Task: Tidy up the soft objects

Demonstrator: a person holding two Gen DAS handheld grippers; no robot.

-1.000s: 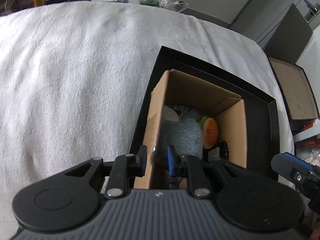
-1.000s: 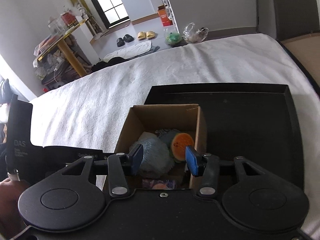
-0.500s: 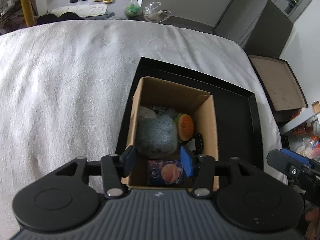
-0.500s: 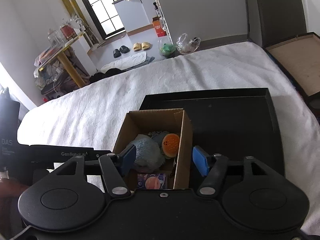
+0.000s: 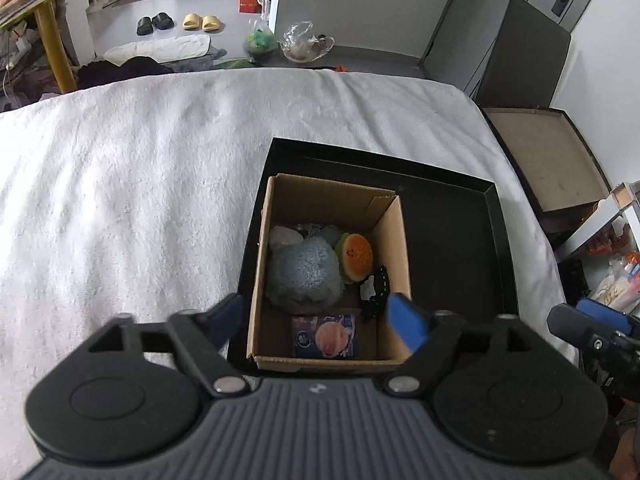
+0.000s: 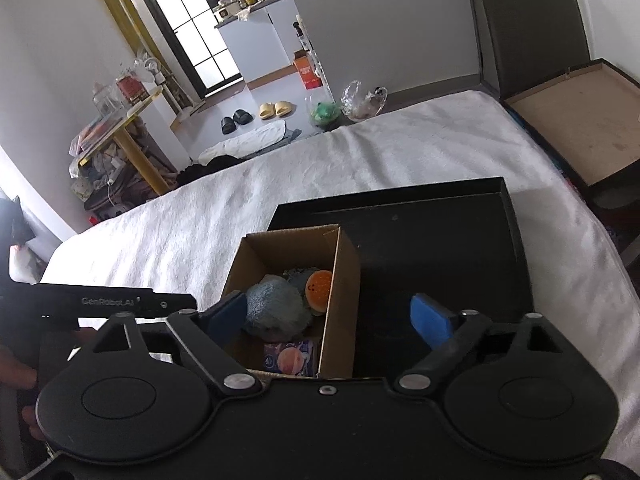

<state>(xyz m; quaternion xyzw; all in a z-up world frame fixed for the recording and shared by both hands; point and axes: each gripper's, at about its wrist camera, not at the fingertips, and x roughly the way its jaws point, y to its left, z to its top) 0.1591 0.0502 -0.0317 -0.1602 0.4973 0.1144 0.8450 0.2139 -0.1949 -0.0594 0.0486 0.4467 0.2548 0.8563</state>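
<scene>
Inside the cardboard box (image 5: 394, 248), which stands in a black tray (image 5: 452, 240) on the white blanket (image 5: 120, 184), lie a grey-blue plush (image 5: 304, 272), an orange plush (image 5: 356, 256) and a small packet (image 5: 325, 336). Both the left gripper (image 5: 320, 320) and the right gripper (image 6: 328, 316) are spread wide above the box, holding nothing.

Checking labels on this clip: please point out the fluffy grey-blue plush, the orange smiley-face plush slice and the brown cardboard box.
Fluffy grey-blue plush (image 5: 304, 272), left wrist view, on its fuzzy top.
Orange smiley-face plush slice (image 5: 354, 254), left wrist view, on the orange face.
Brown cardboard box (image 6: 342, 300), right wrist view, on its right outer wall.
</scene>
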